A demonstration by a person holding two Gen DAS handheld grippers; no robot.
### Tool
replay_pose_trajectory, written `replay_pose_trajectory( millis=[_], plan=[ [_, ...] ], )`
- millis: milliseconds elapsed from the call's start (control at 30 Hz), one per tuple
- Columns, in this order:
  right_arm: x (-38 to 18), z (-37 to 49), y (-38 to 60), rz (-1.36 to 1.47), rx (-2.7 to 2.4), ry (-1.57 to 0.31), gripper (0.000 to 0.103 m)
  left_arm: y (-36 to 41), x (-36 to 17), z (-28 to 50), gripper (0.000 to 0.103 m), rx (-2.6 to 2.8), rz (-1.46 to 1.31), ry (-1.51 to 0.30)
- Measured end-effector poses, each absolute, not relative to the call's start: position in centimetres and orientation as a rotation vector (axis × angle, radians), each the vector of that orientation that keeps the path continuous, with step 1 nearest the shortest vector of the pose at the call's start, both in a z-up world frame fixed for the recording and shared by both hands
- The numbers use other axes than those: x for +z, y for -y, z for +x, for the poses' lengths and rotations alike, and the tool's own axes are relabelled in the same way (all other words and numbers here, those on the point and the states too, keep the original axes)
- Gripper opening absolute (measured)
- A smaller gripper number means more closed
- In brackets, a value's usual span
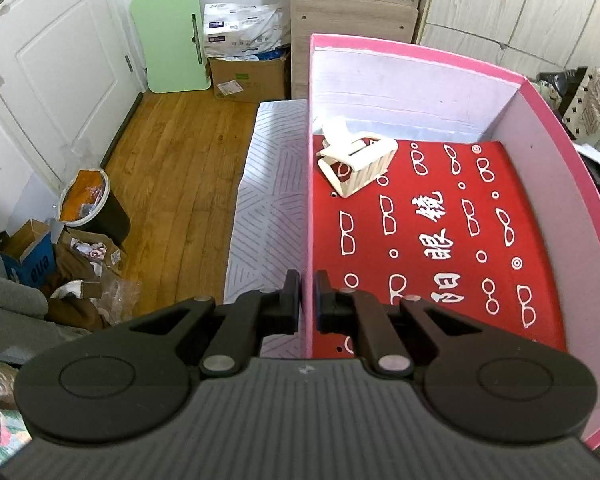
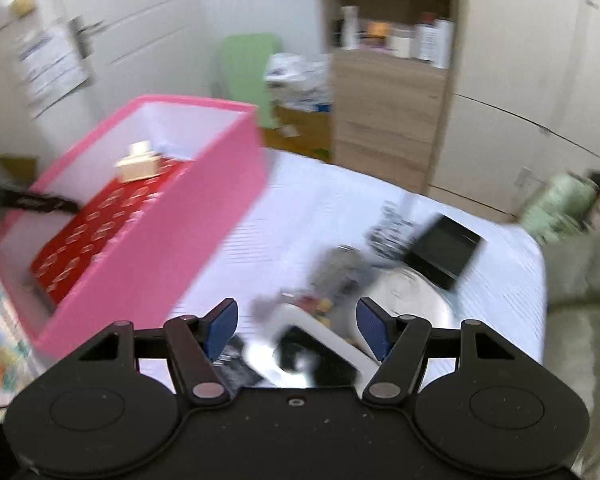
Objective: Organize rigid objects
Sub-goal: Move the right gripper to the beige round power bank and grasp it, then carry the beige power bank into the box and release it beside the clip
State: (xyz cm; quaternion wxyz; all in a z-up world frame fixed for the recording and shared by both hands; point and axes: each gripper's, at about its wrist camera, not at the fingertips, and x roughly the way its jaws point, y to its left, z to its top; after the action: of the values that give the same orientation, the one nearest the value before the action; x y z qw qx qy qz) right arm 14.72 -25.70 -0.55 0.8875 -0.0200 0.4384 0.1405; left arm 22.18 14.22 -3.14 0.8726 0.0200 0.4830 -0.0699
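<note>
The left gripper (image 1: 308, 300) pinches the pink box's (image 1: 556, 128) side wall. A cream clip (image 1: 358, 162) lies inside, at the far end. The right gripper (image 2: 296, 330) hangs wide apart over blurred clutter (image 2: 340, 276).

White characters 眼镜 on red liner (image 1: 440, 248), "eua" on blue carton (image 1: 32, 264)

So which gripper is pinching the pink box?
The left gripper: its black fingers are closed on the pink box's side wall. The right gripper, with blue pads, is open over the clutter.
</note>
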Motion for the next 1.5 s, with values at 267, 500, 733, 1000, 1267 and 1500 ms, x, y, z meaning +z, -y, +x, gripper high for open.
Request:
replay_pose_trajectory(
  millis=[267,500,733,1000,1267,1500],
  plan=[
    [-4.1,14.8,30.5,0.174,0.128,-0.875,0.08,-14.0,-3.3,22.3,0.006,-0.145,0.041,-1.011],
    [-6.6,15.1,31.4,0.234,0.075,-0.793,0.089,-14.0,-3.2,22.2,0.007,-0.148,0.029,-1.009],
    [-8.7,16.3,30.4,0.262,0.052,-0.835,0.093,-13.9,-3.1,22.2,0.007,-0.148,0.046,-1.008],
    [-9.9,16.7,30.0,0.222,-0.018,-0.824,0.093,-14.1,-3.1,22.1,0.007,-0.15,0.036,-1.008],
    [-9.4,15.1,29.7,0.106,-0.038,-0.754,0.084,-14.2,-3.1,22.1,0.007,-0.15,0.033,-1.008],
    [-7.8,13.7,29.9,0.113,0.009,-0.702,0.083,-14.2,-3.1,22.1,0.007,-0.15,0.03,-1.008]
  ],
)
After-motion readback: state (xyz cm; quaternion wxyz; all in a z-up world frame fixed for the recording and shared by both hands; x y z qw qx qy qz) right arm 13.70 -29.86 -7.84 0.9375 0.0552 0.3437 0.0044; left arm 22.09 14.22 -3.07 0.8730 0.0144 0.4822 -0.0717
